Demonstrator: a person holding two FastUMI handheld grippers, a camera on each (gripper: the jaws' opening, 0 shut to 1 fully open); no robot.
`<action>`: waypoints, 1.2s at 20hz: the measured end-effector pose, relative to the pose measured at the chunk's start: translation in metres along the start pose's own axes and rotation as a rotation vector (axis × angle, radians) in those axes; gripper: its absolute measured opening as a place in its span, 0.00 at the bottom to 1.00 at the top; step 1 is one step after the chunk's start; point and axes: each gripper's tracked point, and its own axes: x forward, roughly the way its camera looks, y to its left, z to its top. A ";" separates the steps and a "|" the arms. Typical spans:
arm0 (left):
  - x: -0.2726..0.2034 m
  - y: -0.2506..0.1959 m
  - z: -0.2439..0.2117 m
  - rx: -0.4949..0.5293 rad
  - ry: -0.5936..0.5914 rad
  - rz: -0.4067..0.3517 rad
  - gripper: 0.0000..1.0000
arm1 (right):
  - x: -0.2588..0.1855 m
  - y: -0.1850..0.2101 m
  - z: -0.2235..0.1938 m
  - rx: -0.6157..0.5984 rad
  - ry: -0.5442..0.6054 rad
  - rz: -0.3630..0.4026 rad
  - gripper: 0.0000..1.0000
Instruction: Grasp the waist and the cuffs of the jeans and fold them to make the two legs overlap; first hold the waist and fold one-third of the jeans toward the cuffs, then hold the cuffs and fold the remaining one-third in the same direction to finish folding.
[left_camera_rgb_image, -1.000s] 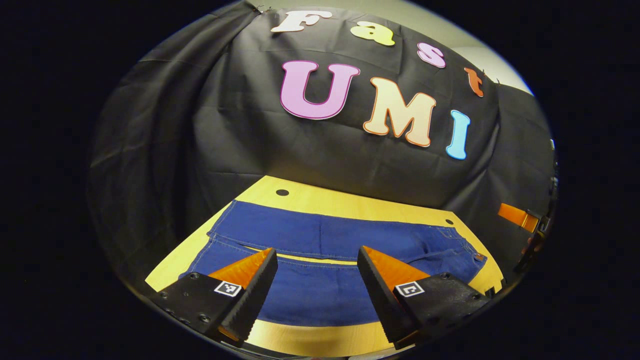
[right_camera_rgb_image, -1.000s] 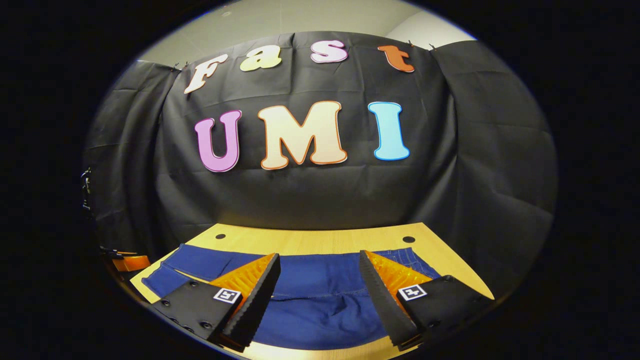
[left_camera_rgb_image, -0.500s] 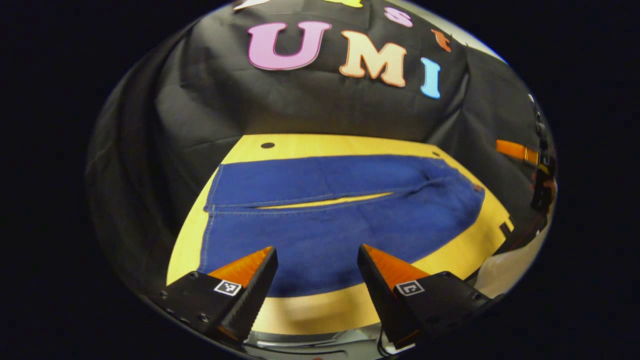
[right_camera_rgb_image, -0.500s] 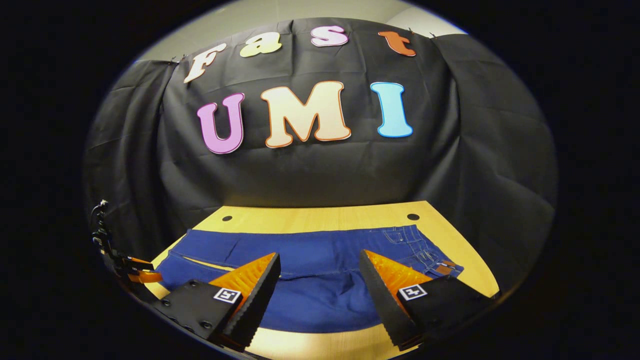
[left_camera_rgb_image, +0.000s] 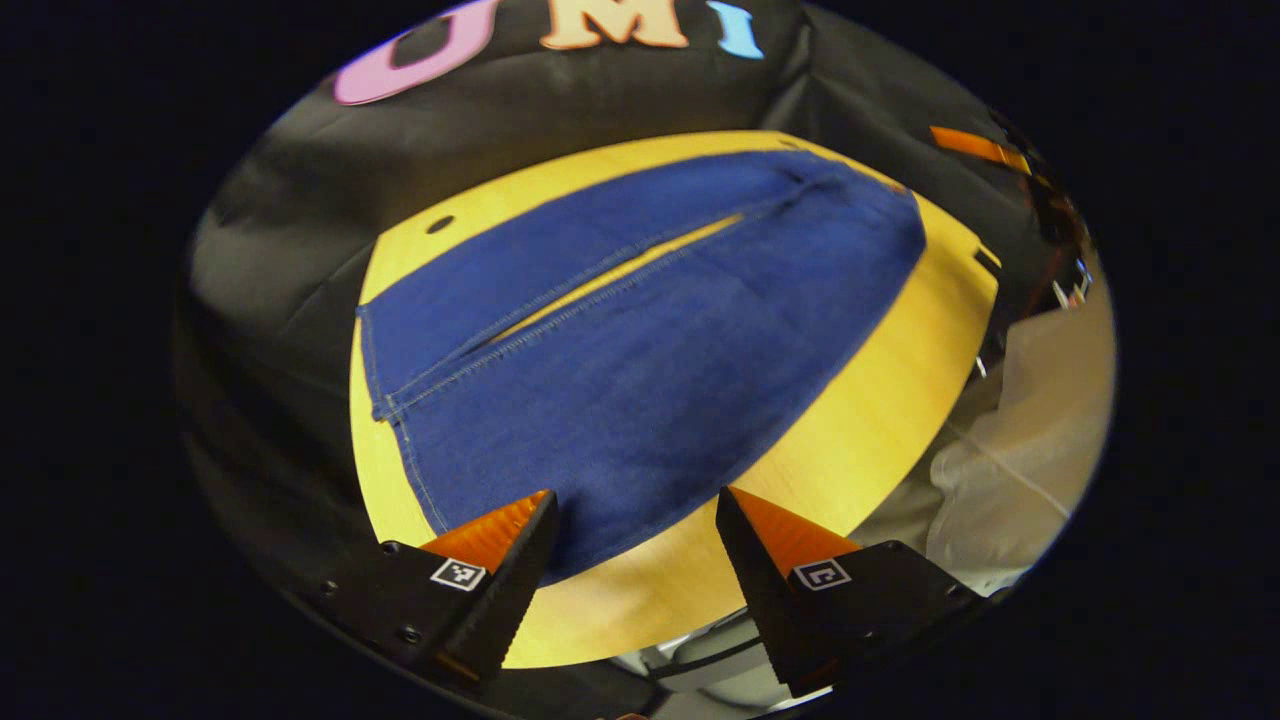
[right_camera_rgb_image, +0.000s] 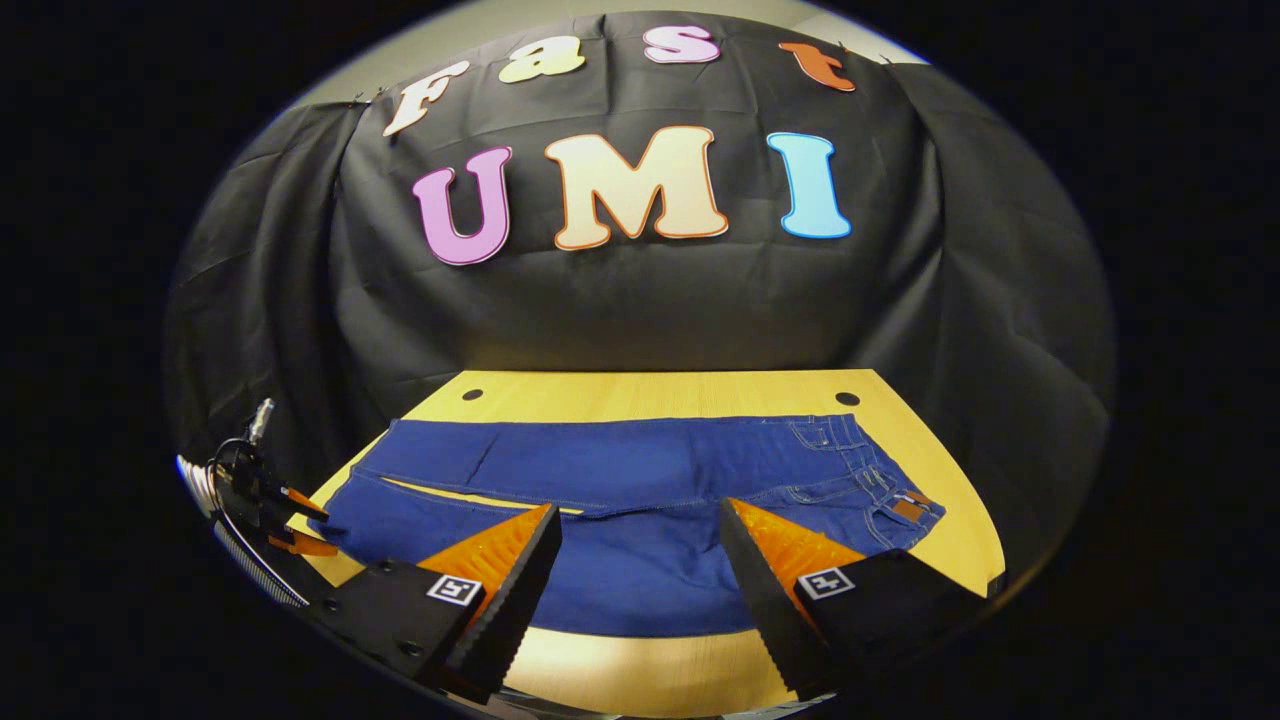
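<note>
In the left gripper view, the left tool (left_camera_rgb_image: 636, 515) is gaping wide at the bottom of the frame, holding nothing, over the near edge of the jeans (left_camera_rgb_image: 640, 330), which are lying flat across the centre of the table (left_camera_rgb_image: 880, 400). In the right gripper view, the right tool (right_camera_rgb_image: 640, 530) is likewise spreading wide and empty at the bottom; the jeans (right_camera_rgb_image: 640, 470) are stretching across the lower middle, waist at right, cuffs at left.

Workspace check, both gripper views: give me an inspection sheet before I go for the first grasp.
Surface: wooden table, two round holes near the back edge.
Job's things: jeans spread flat, legs side by side, not yet overlapped; waist at the right end, cuffs at the left.
Clutter: nothing seen.
Grippers: left tongs and right tongs open, holding nothing.
Cables: a cable by the far gripper.
Surroundings: black cloth wall.
</note>
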 end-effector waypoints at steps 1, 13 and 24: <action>0.001 0.002 -0.005 0.052 0.037 -0.014 0.95 | -0.002 0.000 -0.004 0.001 0.006 0.000 0.98; 0.007 -0.007 -0.018 0.342 0.252 -0.103 0.94 | -0.012 -0.031 -0.023 0.040 0.052 -0.078 0.99; 0.010 -0.013 -0.019 0.370 0.375 -0.175 0.90 | -0.013 -0.037 -0.032 0.087 0.067 -0.067 0.97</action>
